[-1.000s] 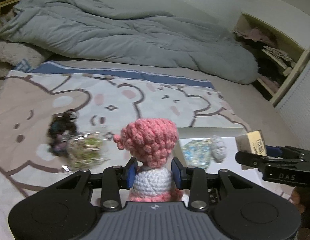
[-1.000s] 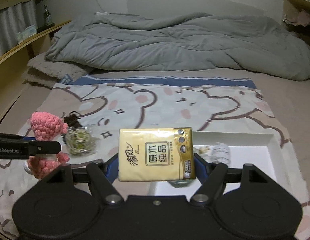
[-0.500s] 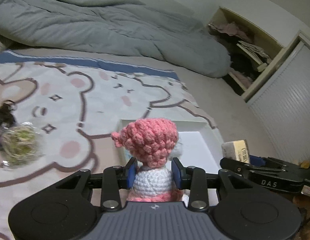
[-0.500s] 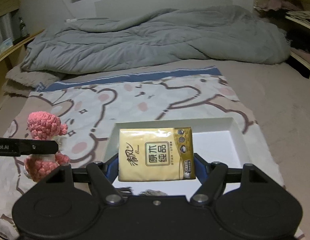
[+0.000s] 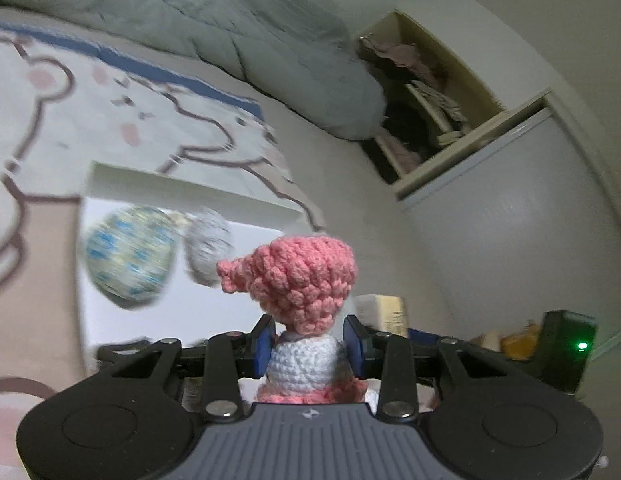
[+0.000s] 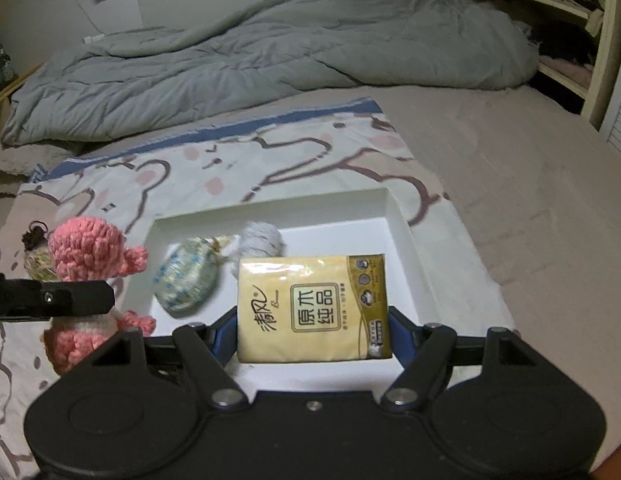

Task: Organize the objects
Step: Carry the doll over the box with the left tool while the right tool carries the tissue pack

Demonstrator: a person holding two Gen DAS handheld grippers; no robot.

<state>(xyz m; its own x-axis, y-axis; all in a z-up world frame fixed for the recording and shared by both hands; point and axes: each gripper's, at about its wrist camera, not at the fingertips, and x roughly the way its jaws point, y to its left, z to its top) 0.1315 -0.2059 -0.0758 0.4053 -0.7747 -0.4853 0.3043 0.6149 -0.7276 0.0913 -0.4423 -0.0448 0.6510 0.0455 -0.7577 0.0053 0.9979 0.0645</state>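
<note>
My left gripper [image 5: 308, 344] is shut on a crocheted doll [image 5: 298, 280] with a pink head and a white body, held over the near part of a white tray [image 5: 198, 186]. From the right wrist view the same doll [image 6: 90, 256] hangs at the tray's left edge in the left gripper [image 6: 80, 300]. My right gripper [image 6: 312, 330] is shut on a yellow tissue pack [image 6: 312, 306], held above the tray [image 6: 398, 220]. Inside the tray lie a blue-speckled pouch [image 6: 186, 280] and a grey knitted ball [image 6: 260, 238].
The tray rests on a bear-print blanket [image 6: 230, 160] on a bed. A rumpled grey duvet [image 6: 270, 48] lies at the far end. A small dark keychain and a clear pouch [image 6: 36, 252] lie left of the tray. Open shelves [image 5: 422, 92] with clothes stand at the right.
Both grippers have swung to the right and lower, coming over the white tray. The doll and the tissue pack stay held. The keychain and clear pouch have dropped out of the left wrist view.
</note>
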